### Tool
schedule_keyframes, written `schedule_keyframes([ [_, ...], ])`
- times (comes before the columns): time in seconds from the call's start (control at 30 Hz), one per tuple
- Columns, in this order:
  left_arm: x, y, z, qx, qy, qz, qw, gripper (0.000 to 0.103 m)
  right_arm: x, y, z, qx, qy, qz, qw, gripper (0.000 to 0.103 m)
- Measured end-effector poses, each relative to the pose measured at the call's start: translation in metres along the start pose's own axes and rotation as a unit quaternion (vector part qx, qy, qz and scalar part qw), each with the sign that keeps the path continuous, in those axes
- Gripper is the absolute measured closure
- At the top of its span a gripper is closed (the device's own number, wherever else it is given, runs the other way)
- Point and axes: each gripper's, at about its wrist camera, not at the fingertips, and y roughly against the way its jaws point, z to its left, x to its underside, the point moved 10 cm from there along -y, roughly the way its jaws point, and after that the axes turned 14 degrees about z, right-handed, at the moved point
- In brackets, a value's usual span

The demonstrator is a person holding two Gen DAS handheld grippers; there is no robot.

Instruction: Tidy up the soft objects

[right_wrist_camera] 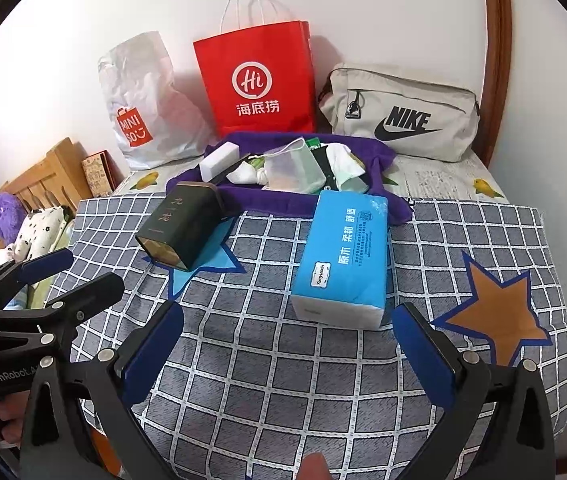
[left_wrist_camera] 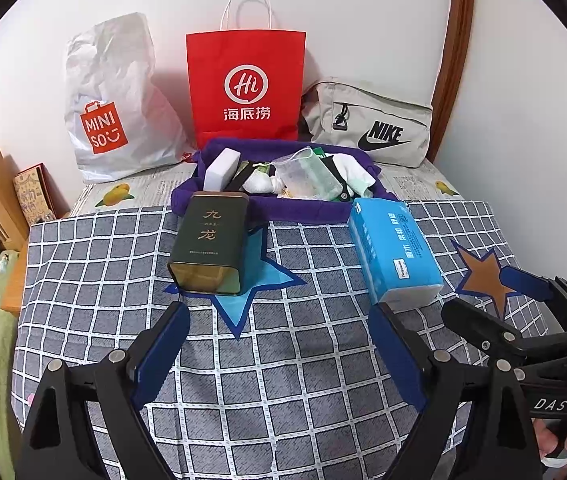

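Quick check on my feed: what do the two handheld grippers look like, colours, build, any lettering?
Both match: black angular frames with silver pivot rivets and dark blue pads on the fingers. The left gripper shows white "GenRobot" lettering on its body in the right wrist view; the right gripper shows "DAS" in the left wrist view. No sleeves or cables visible.

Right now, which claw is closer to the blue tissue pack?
Right. The right claw sits open just in front of the tissue pack; the left claw is open too, off to the pack's left.

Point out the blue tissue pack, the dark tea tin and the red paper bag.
blue tissue pack [right_wrist_camera: 343, 252]: right wrist view, on its printed top face.
dark tea tin [left_wrist_camera: 211, 236]: left wrist view, on its lettered side.
red paper bag [left_wrist_camera: 246, 84]: left wrist view, on its round logo.
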Motion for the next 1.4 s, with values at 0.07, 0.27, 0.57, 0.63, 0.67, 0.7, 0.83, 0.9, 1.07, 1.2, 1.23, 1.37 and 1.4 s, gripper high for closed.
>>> schedule_keyframes([
  [0.07,-0.0001,-0.0003,-0.0003,0.000,0.000,0.000,1.0000,0.013,0.0002,-0.0003,-0.0005,-0.003,-0.001,0.001,1.000,0.000],
  [0.27,0.0005,-0.0009,-0.0012,-0.001,0.002,0.002,1.0000,0.013,0.0004,-0.0005,-0.0010,-0.001,-0.001,0.001,1.000,0.000],
  [0.57,-0.0002,-0.0001,-0.0009,-0.002,0.001,0.001,1.0000,0.013,0.0002,-0.0010,-0.0006,-0.001,-0.001,-0.001,1.000,0.000],
  [0.63,-0.0002,0.0000,-0.0010,-0.003,0.002,0.002,1.0000,0.013,0.0003,-0.0011,-0.0006,-0.001,-0.001,0.000,1.000,0.000],
  [0.67,-0.0004,0.0001,-0.0010,-0.003,0.002,0.002,1.0000,0.013,0.0003,-0.0012,-0.0007,-0.001,-0.001,0.000,1.000,0.000],
  [0.7,-0.0003,0.0000,-0.0011,-0.003,0.002,0.002,1.0000,0.013,0.0002,-0.0013,-0.0006,-0.002,-0.001,0.000,1.000,0.000],
  [0.83,-0.0001,0.0003,-0.0016,-0.004,0.002,0.001,1.0000,0.013,0.0000,-0.0012,-0.0009,-0.002,-0.001,0.000,1.000,0.000],
  [0.9,0.0000,0.0004,-0.0016,-0.005,0.003,0.001,1.0000,0.013,-0.0001,-0.0011,-0.0011,-0.001,0.000,0.000,1.000,0.000],
  [1.07,0.0000,0.0003,-0.0015,-0.005,0.003,0.001,1.0000,0.013,0.0006,-0.0014,-0.0017,-0.001,-0.002,0.000,1.000,0.000],
  [1.2,0.0001,0.0001,-0.0022,-0.004,0.003,0.001,1.0000,0.013,0.0003,-0.0016,-0.0019,0.000,-0.002,0.000,1.000,0.000],
  [1.23,-0.0001,0.0002,-0.0021,-0.004,0.003,0.001,1.0000,0.013,0.0002,-0.0013,-0.0019,-0.001,-0.002,-0.001,1.000,0.000],
  [1.37,-0.0002,0.0001,-0.0017,-0.003,0.002,0.001,1.0000,0.013,0.0008,-0.0010,-0.0021,-0.002,-0.003,0.000,1.000,0.000],
  [1.4,-0.0004,0.0002,-0.0019,-0.003,0.002,0.002,1.0000,0.013,0.0008,-0.0010,-0.0022,-0.002,-0.003,0.000,1.000,0.000],
])
